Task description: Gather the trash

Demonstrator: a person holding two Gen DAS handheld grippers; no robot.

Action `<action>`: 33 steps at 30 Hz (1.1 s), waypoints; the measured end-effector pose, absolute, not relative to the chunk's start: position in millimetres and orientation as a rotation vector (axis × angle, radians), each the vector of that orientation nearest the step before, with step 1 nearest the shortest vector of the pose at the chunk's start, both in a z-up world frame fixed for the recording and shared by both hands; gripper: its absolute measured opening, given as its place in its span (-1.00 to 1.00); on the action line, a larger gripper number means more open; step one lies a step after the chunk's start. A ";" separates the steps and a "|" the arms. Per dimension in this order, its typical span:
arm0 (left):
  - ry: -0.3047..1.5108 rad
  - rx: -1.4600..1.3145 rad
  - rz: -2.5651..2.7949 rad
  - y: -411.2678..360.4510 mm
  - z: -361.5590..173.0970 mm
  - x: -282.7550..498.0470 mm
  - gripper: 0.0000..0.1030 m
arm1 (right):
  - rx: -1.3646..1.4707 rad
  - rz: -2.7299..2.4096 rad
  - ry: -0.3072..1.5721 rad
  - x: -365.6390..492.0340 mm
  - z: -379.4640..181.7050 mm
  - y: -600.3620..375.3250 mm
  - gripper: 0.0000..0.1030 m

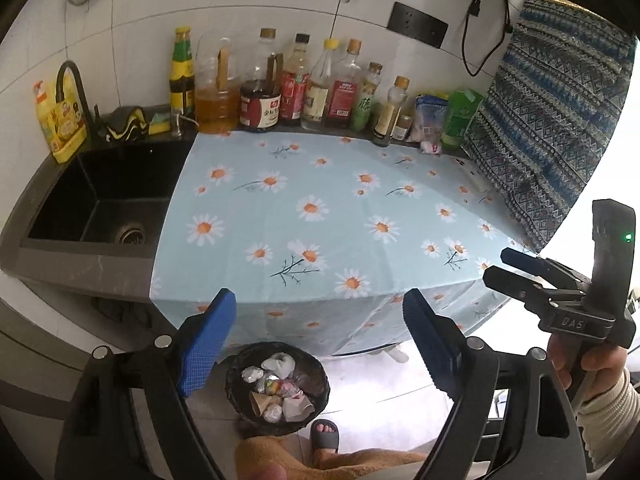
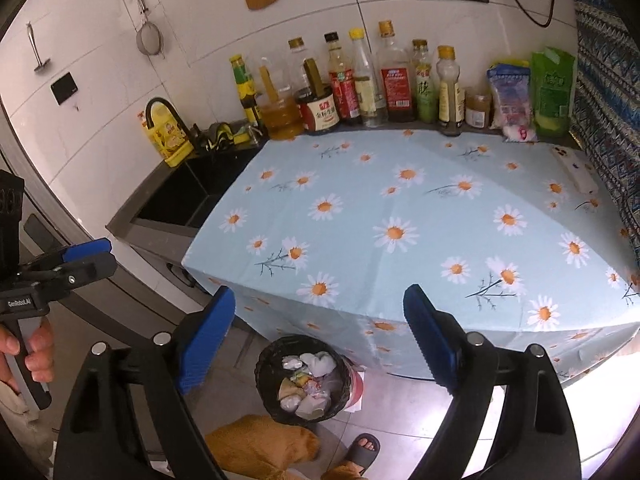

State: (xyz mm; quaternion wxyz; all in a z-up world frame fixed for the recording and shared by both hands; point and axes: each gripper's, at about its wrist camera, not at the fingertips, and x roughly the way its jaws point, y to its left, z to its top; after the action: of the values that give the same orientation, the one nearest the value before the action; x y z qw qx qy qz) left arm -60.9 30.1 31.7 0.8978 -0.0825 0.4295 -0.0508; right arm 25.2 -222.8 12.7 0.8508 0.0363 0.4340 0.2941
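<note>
A black woven trash basket (image 1: 239,398) stands on the floor in front of the counter, holding crumpled paper, wrappers and a white cup; it also shows in the right wrist view (image 2: 267,388). My left gripper (image 1: 320,328) is open and empty, held above the basket near the counter's front edge. My right gripper (image 2: 320,328) is open and empty, also above the basket. Each gripper shows in the other's view, the right gripper (image 1: 494,264) at right and the left gripper (image 2: 106,254) at left. The daisy tablecloth (image 1: 320,220) carries no loose trash that I can see.
A row of sauce and oil bottles (image 1: 296,88) lines the back wall, with packets (image 1: 430,120) at the right. A black sink (image 1: 100,200) sits left of the cloth. A patterned curtain (image 1: 552,120) hangs at right. A sandalled foot (image 1: 325,434) stands beside the basket.
</note>
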 end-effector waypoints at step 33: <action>0.885 -0.178 -0.112 32.8 30.8 -51.6 0.87 | 0.075 0.566 0.854 25.5 34.0 -220.9 0.91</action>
State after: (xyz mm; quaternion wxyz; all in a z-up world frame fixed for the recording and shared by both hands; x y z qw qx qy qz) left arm -51.6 32.8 30.8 0.8984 -0.0861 0.4273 -0.0542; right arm 25.5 -220.9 34.0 0.8709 0.0359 0.4086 0.2709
